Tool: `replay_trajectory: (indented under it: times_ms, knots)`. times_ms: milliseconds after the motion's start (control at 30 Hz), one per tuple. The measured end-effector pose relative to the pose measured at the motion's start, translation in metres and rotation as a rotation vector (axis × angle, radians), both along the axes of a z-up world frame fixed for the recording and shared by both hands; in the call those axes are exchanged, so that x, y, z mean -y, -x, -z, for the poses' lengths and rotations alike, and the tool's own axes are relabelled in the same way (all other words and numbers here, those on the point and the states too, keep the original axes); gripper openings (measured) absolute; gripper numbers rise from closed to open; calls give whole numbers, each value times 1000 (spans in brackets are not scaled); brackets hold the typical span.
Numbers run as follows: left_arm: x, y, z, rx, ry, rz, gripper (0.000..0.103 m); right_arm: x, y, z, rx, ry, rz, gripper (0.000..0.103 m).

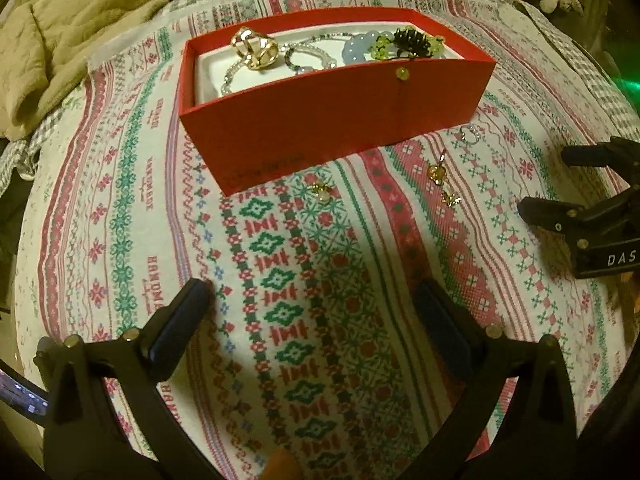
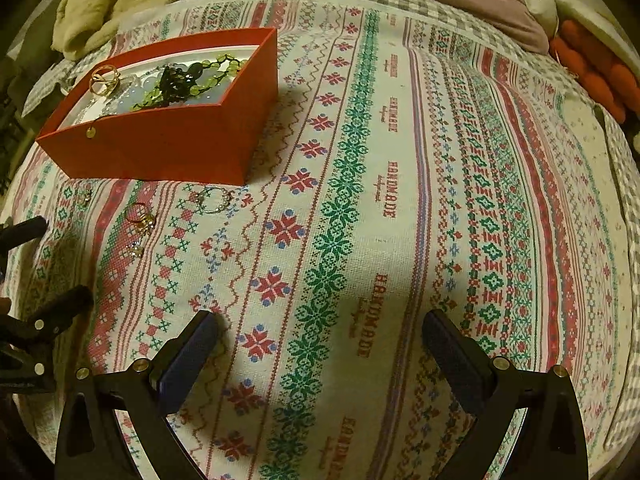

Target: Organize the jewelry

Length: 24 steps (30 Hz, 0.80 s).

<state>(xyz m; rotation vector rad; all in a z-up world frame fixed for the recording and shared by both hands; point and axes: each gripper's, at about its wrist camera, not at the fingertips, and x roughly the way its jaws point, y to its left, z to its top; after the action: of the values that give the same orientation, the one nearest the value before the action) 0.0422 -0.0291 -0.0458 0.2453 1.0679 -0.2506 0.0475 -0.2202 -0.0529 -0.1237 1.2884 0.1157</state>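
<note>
Over the patterned cloth we hold both tongs spread wide and empty: the left gripper hovers near the middle of the cloth, and the right gripper hangs well to the right over bare fabric. Just beyond the left tongs, on the cloth, lie a small pearl earring, a gold earring with a tiny gold piece beside it, and farther right a beaded ring. Behind these stands the red box, open at the top, which holds a gold ring, a clear bead bracelet, a pale blue bracelet and a green bead strand. At far left lies a beige quilt.
</note>
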Motion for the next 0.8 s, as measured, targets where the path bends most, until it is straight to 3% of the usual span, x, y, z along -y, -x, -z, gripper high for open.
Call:
replay_trajectory:
  times_ms: [167, 467, 667, 800]
  knots:
    - [1, 3, 1, 23, 8, -24, 103, 0, 11, 2, 66, -7, -23, 103]
    - [3, 1, 0, 44, 7, -85, 103, -1, 13, 1, 69, -7, -27, 103]
    - [4, -6, -5, 8, 37, -71, 103, 1, 6, -5, 34, -13, -46, 103]
    - [11, -6, -11, 18, 83, -21, 93, 5, 2, -11, 40, -14, -40, 103]
